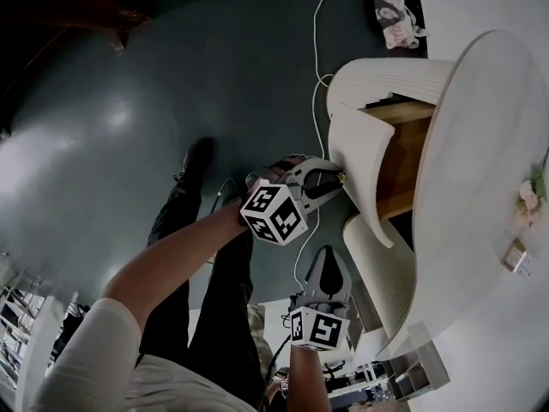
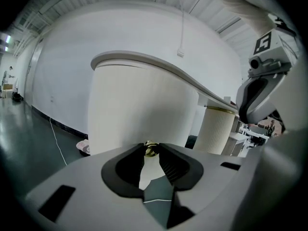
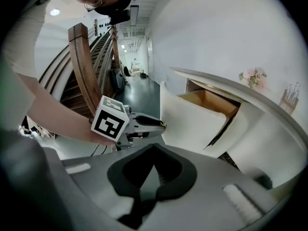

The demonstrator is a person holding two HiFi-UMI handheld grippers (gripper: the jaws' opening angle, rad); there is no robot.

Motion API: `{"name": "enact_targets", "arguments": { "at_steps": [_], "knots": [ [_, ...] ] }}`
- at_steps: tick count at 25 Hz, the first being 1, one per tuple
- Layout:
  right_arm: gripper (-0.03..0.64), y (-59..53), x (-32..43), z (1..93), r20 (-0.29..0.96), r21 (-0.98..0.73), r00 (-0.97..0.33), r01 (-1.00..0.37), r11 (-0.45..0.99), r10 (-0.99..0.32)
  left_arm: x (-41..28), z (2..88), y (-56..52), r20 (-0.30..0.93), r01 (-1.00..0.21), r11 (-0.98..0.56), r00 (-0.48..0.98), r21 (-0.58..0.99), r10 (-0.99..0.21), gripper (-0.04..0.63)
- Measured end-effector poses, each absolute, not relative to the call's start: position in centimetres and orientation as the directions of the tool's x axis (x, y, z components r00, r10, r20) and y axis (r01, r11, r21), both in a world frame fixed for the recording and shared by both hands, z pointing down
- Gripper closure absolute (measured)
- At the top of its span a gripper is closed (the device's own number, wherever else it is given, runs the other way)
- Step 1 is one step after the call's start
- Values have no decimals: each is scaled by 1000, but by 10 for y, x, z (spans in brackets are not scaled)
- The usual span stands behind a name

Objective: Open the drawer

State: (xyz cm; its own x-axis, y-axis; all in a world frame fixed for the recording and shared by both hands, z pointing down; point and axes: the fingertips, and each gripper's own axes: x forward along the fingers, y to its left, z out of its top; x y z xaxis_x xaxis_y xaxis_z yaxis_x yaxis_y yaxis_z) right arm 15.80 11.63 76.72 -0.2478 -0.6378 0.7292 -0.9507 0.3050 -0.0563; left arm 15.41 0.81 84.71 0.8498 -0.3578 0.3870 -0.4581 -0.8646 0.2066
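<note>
The white curved drawer front (image 1: 356, 157) stands pulled out from the white desk (image 1: 480, 230), and the wooden inside (image 1: 403, 140) is exposed. My left gripper (image 1: 338, 178) is shut on the small brass knob (image 2: 150, 149) of the drawer front (image 2: 139, 114), which sits pinched between the fingertips. The right gripper (image 1: 328, 256) hangs lower, in front of the desk's ribbed pedestal (image 1: 382, 269), shut with nothing in it. In the right gripper view its jaws (image 3: 154, 147) meet at the tips, with the open drawer (image 3: 192, 121) and the left gripper (image 3: 161, 125) beyond.
A white cable (image 1: 316, 58) runs over the dark floor and a crumpled cloth (image 1: 393, 11) lies near the desk. The person's leg and shoe (image 1: 196, 163) stand to the left. Flowers (image 1: 529, 194) sit on the desk. A wooden staircase (image 3: 84, 66) rises behind.
</note>
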Motion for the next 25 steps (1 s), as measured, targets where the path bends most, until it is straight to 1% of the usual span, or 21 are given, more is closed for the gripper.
{"name": "enact_targets", "arguments": {
  "at_steps": [16, 25],
  "knots": [
    [606, 128, 150, 760, 719, -53, -205, -969, 242, -664, 114, 848, 41, 467, -473, -843, 824, 255, -321, 491],
    [606, 133, 132, 746, 716, -56, -180, -978, 202, -674, 86, 850, 64, 522, -446, -855, 812, 266, -260, 491]
  ]
}}
